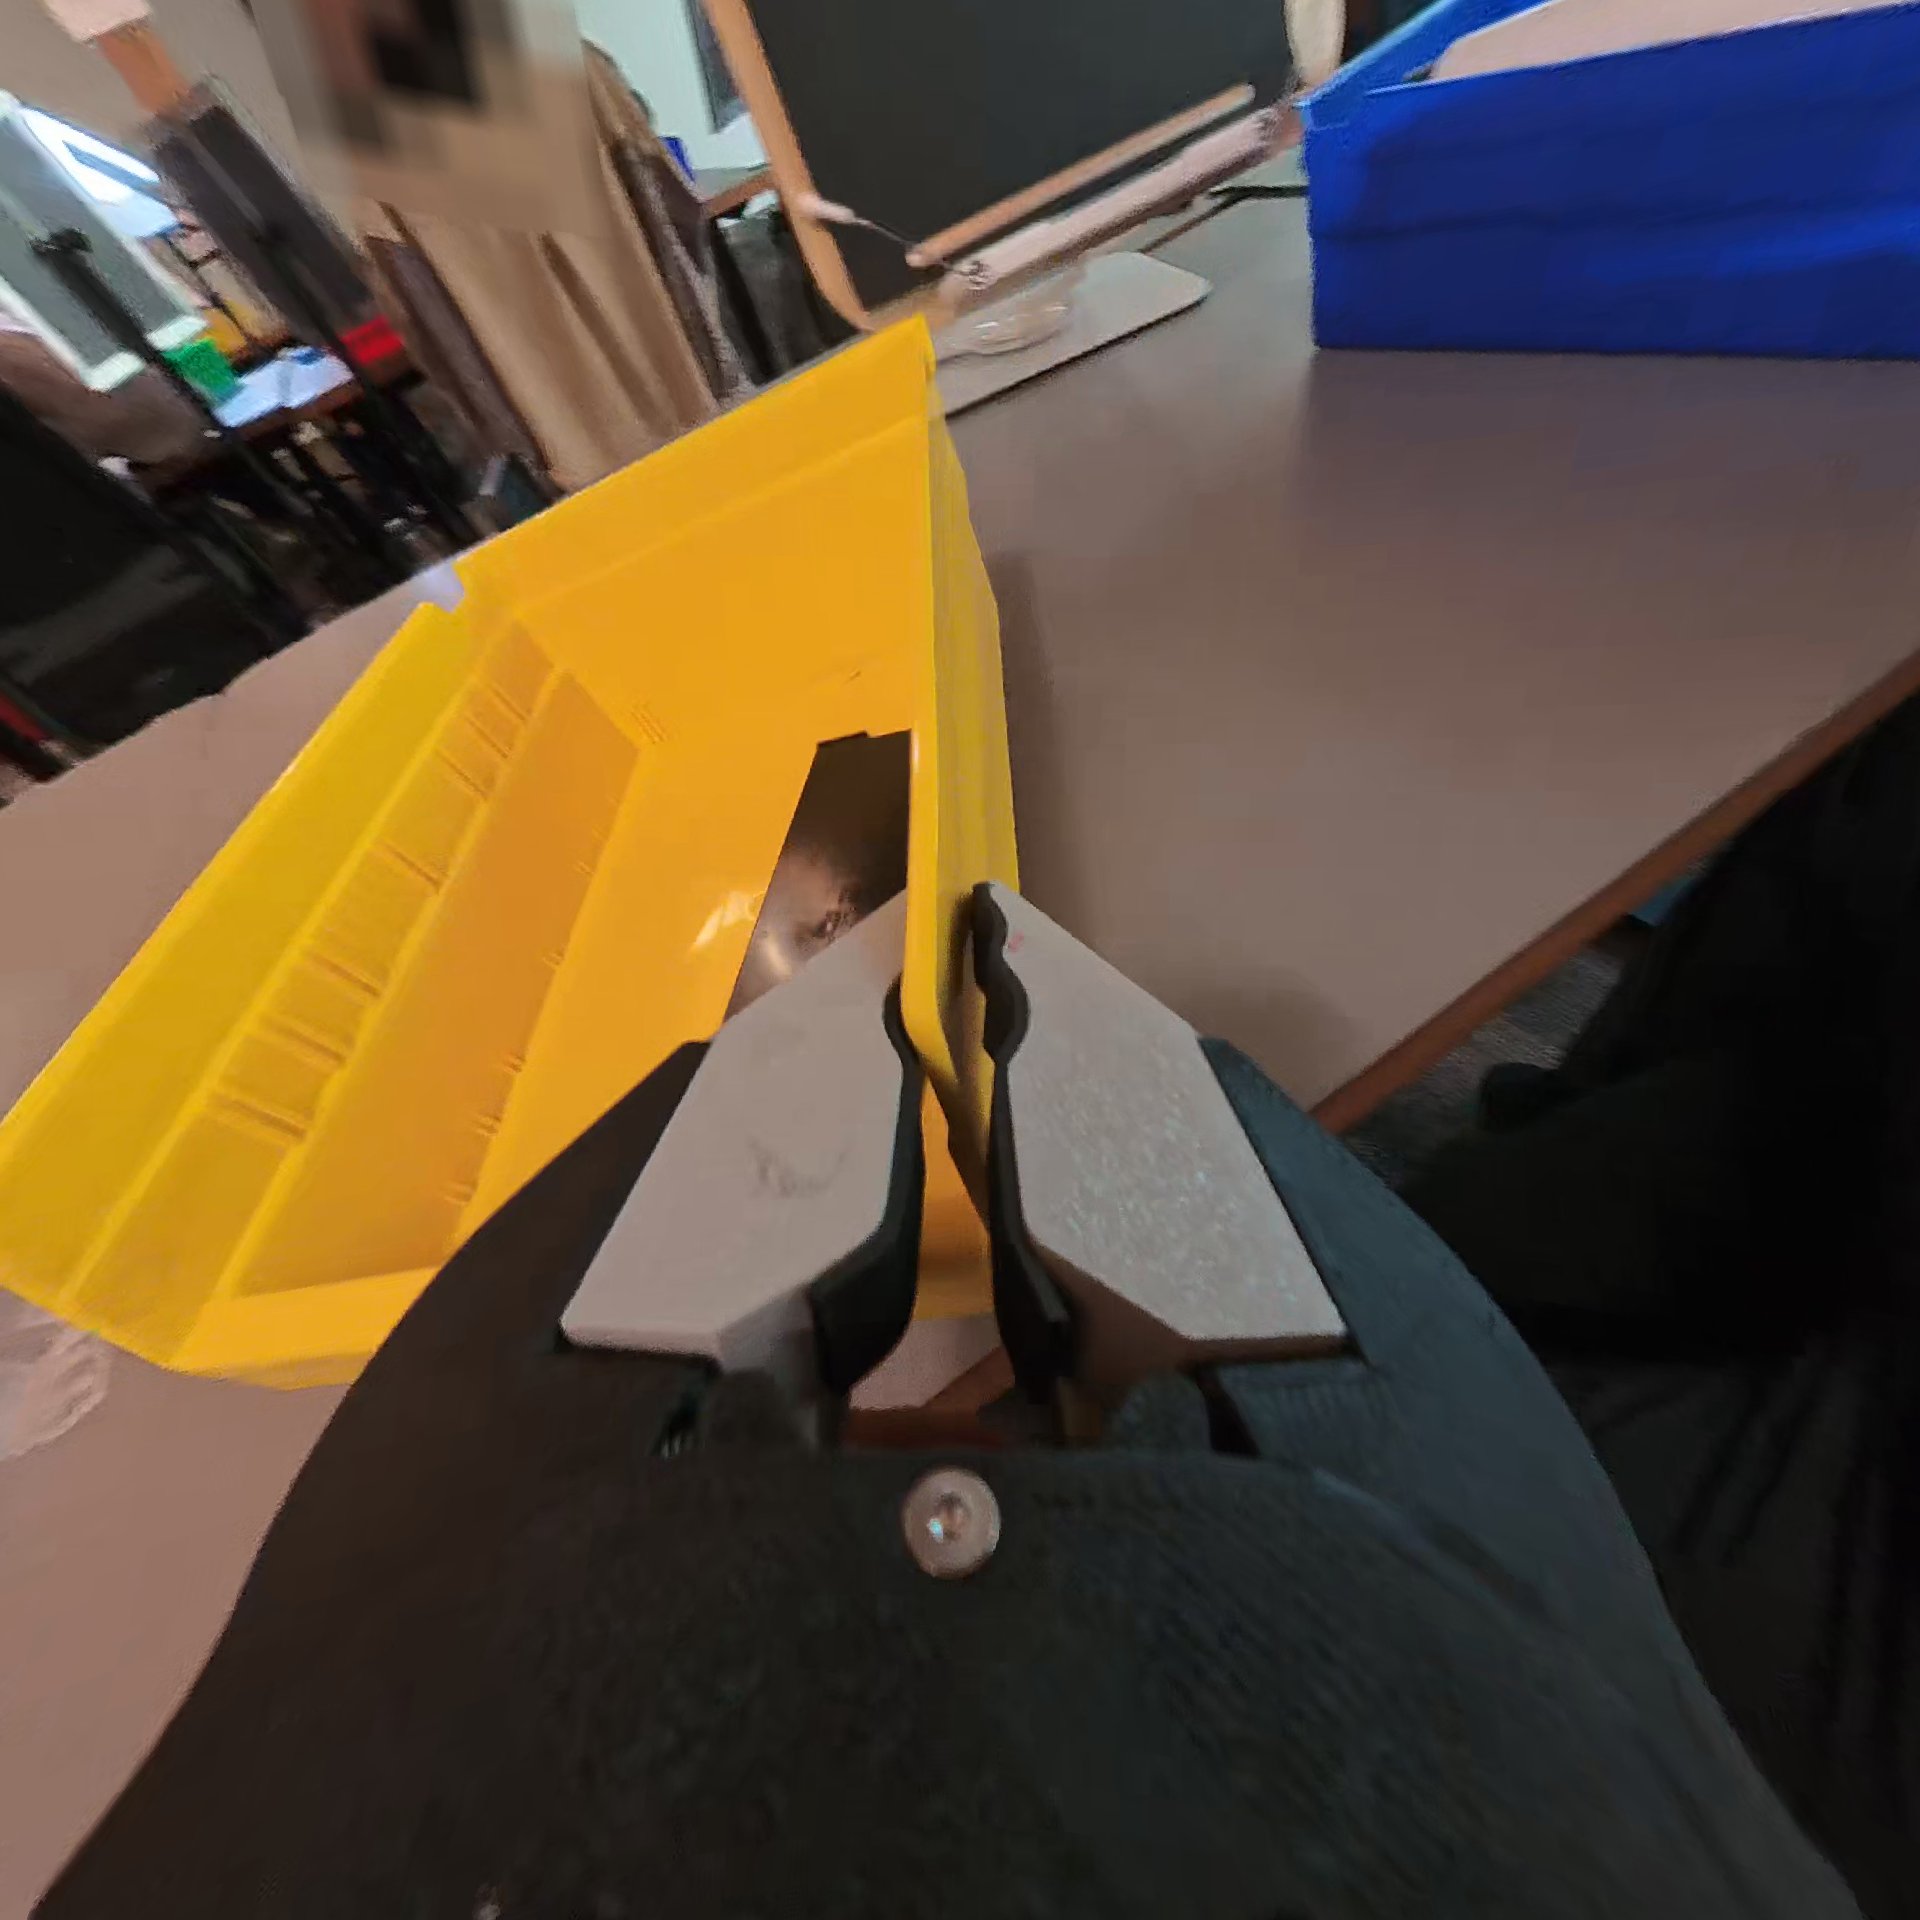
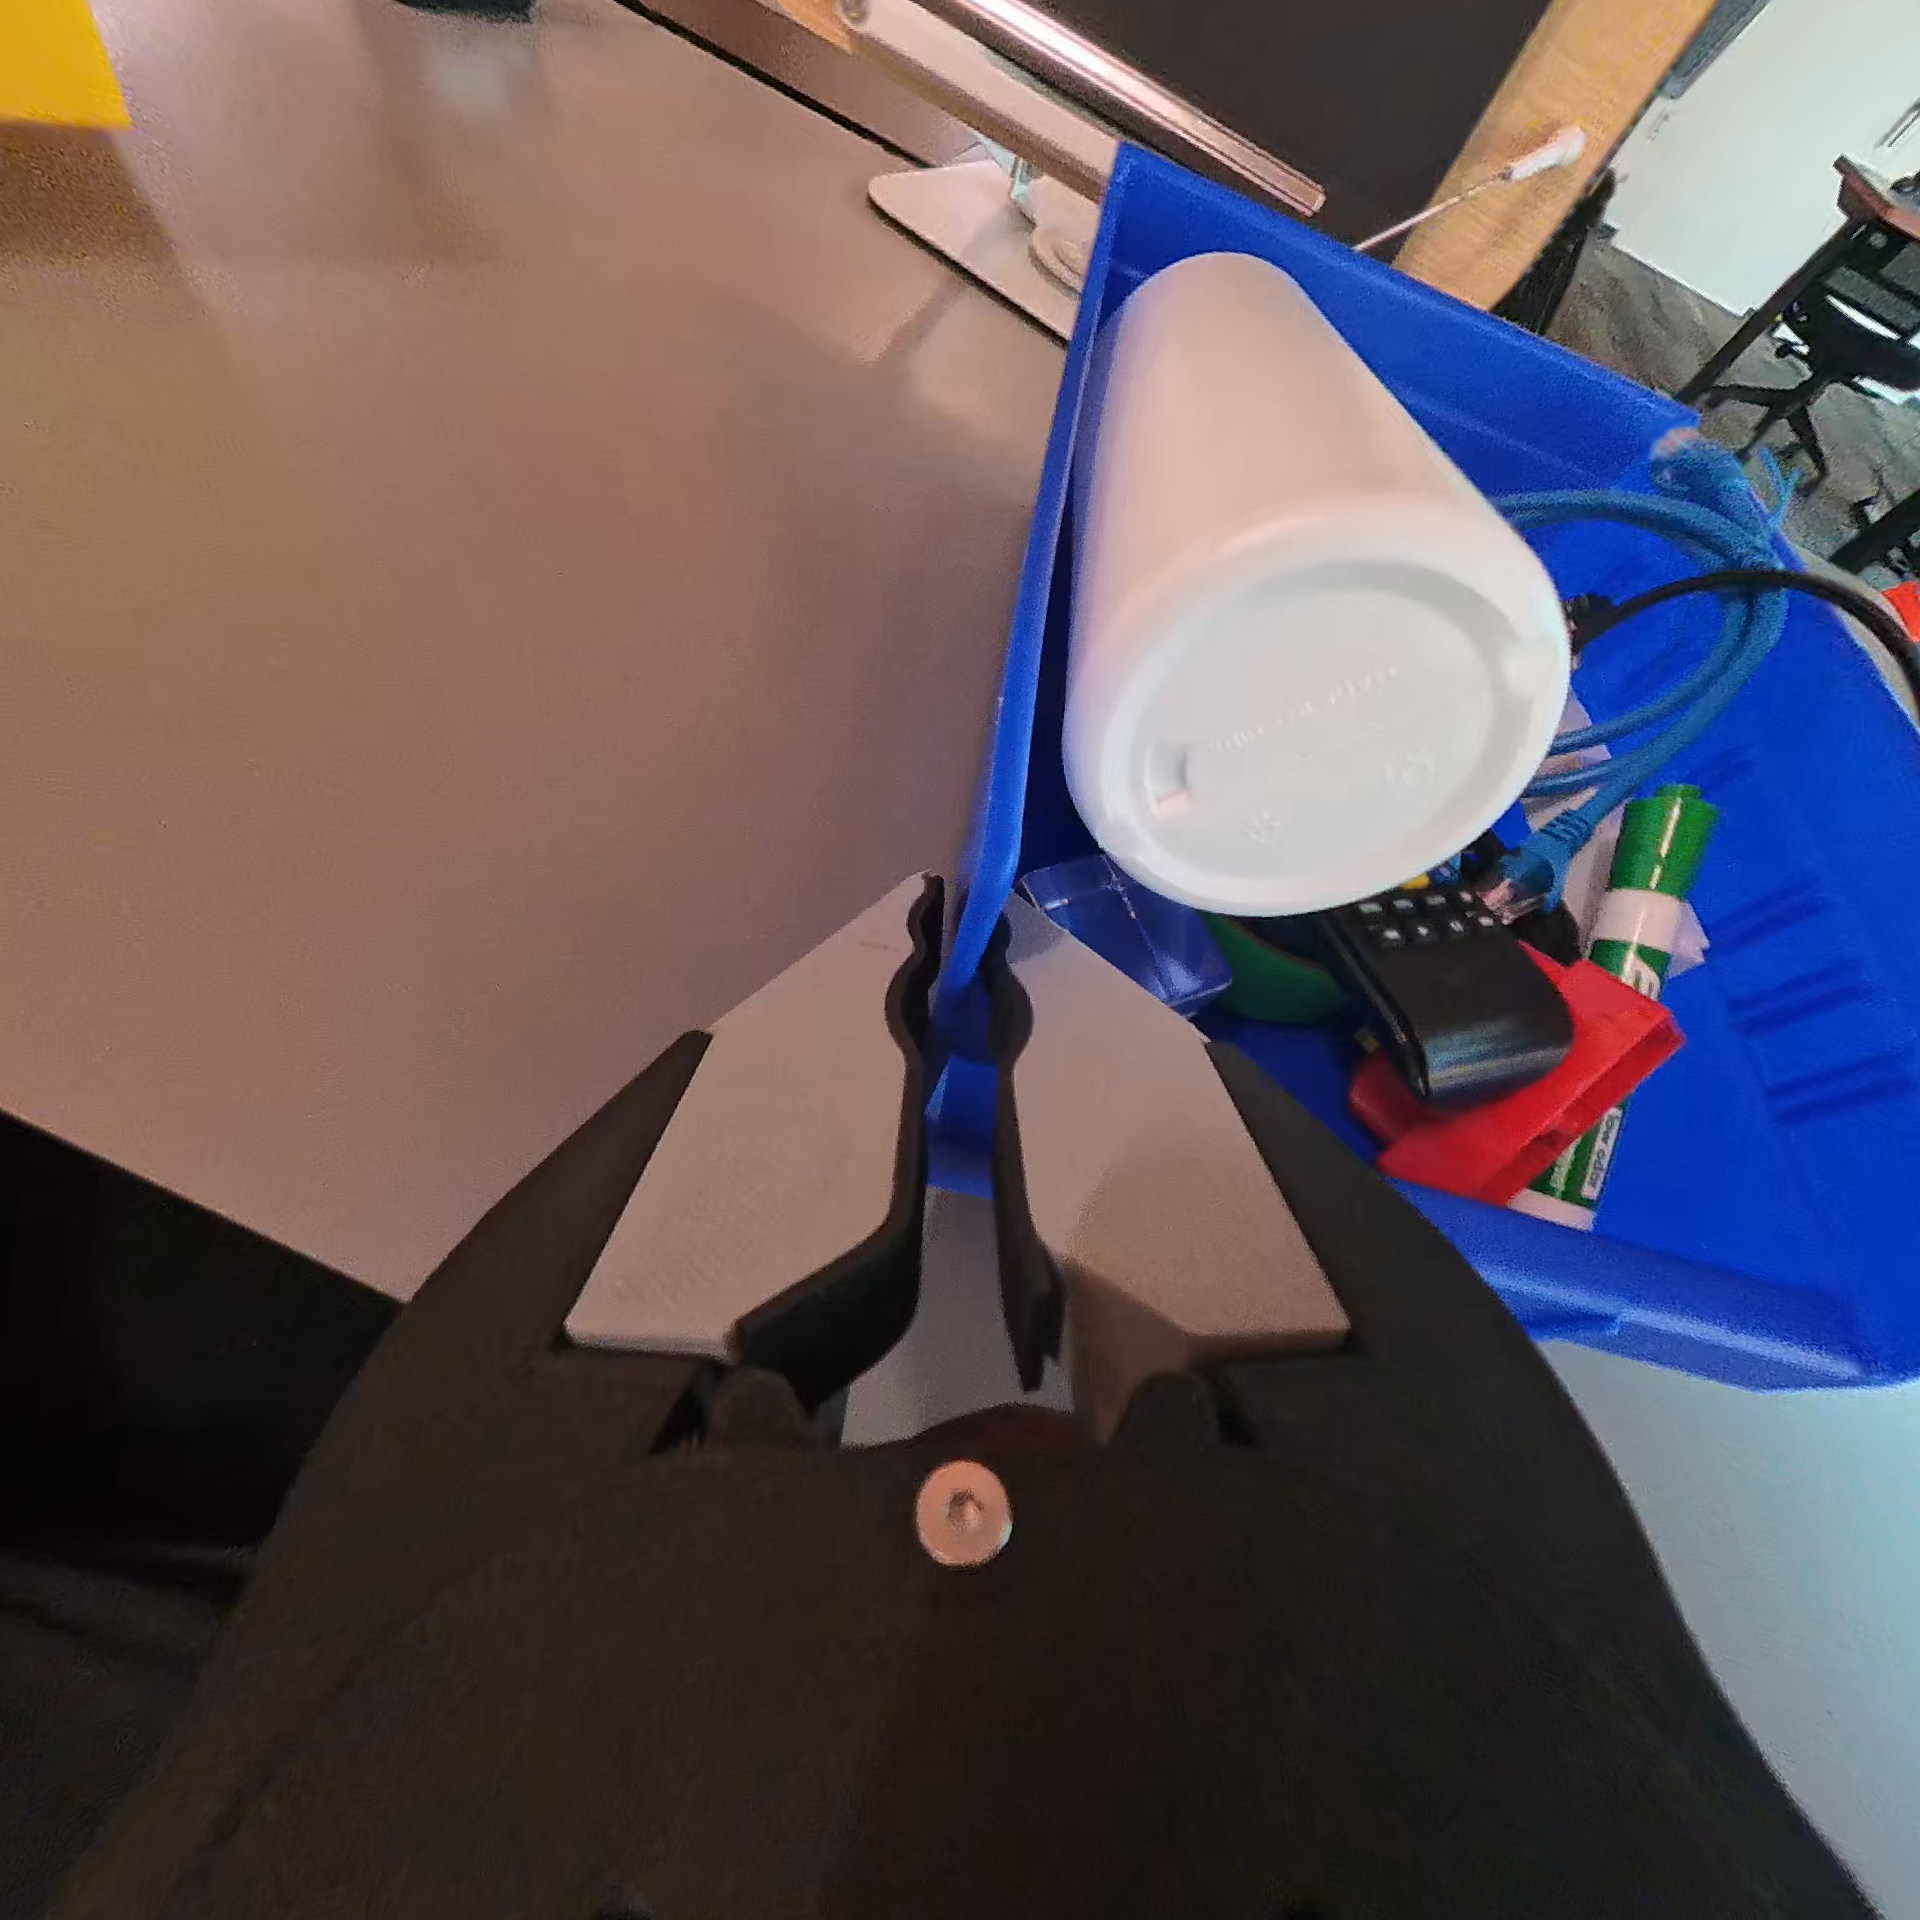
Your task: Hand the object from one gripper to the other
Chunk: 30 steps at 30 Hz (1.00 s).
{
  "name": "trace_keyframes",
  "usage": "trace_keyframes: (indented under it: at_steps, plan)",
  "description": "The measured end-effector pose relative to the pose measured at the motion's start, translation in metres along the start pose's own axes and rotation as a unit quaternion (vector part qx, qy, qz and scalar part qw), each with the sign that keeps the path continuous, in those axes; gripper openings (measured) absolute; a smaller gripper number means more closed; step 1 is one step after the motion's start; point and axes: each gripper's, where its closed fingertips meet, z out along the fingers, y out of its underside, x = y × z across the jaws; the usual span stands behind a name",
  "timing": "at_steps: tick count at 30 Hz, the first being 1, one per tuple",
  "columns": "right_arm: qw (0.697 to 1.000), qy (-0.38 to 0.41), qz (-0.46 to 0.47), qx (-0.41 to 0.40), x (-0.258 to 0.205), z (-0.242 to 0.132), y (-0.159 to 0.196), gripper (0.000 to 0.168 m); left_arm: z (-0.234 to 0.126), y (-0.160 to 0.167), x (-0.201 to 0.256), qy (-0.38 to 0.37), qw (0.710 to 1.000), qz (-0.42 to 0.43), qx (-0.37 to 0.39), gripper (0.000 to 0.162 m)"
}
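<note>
My left gripper [image 1: 951, 997] is shut on the right side wall of a yellow bin [image 1: 582, 935], which stands on the brown table [image 1: 1403, 623]. A dark flat item [image 1: 831, 852] lies inside the yellow bin. My right gripper [image 2: 961, 987] is shut on the left wall of a blue bin [image 2: 1023, 665]. The blue bin also shows in the left wrist view [image 1: 1610, 208] at the far right. In it lie a white cup with a lid [image 2: 1299, 623], a black remote [image 2: 1444, 966], a red part [image 2: 1527, 1091], green markers [image 2: 1652, 862] and a blue cable [image 2: 1683, 582].
A monitor stand [image 1: 1070, 301] sits at the back of the table between the bins. The table's front edge [image 1: 1621, 904] runs close on the right in the left wrist view. A corner of the yellow bin [image 2: 52, 62] shows at top left in the right wrist view. Spacing between my two grippers at the tips: around 45 centimetres.
</note>
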Motion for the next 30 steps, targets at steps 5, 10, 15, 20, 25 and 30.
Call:
trace_keyframes:
  at_steps: [5, 10, 15, 20, 25, 30]
  plan:
    - [1.000, -0.009, -0.008, -0.021, -0.057, 0.003, -0.020, 0.010, -0.026, -0.014, -0.037, -0.041, 0.998, -0.034, 0.044, 0.002]
    - [0.998, -0.058, -0.020, -0.032, -0.136, 0.007, -0.049, 0.017, -0.064, -0.028, -0.076, -0.111, 0.991, -0.014, 0.068, 0.002]
    - [0.992, -0.120, -0.011, -0.024, -0.223, 0.024, -0.089, 0.019, -0.096, -0.036, -0.099, -0.167, 0.981, -0.001, 0.094, 0.002]
    - [0.972, -0.231, 0.050, 0.011, -0.327, 0.047, -0.143, 0.024, -0.114, -0.040, -0.106, -0.193, 0.974, -0.001, 0.122, 0.001]
    - [0.947, -0.315, 0.033, 0.045, -0.420, 0.066, -0.203, 0.019, -0.126, -0.061, -0.117, -0.213, 0.967, 0.005, 0.138, 0.002]
    - [0.911, -0.399, 0.011, 0.109, -0.426, -0.002, -0.227, 0.035, -0.128, -0.096, -0.101, -0.202, 0.966, 0.049, 0.152, 0.001]
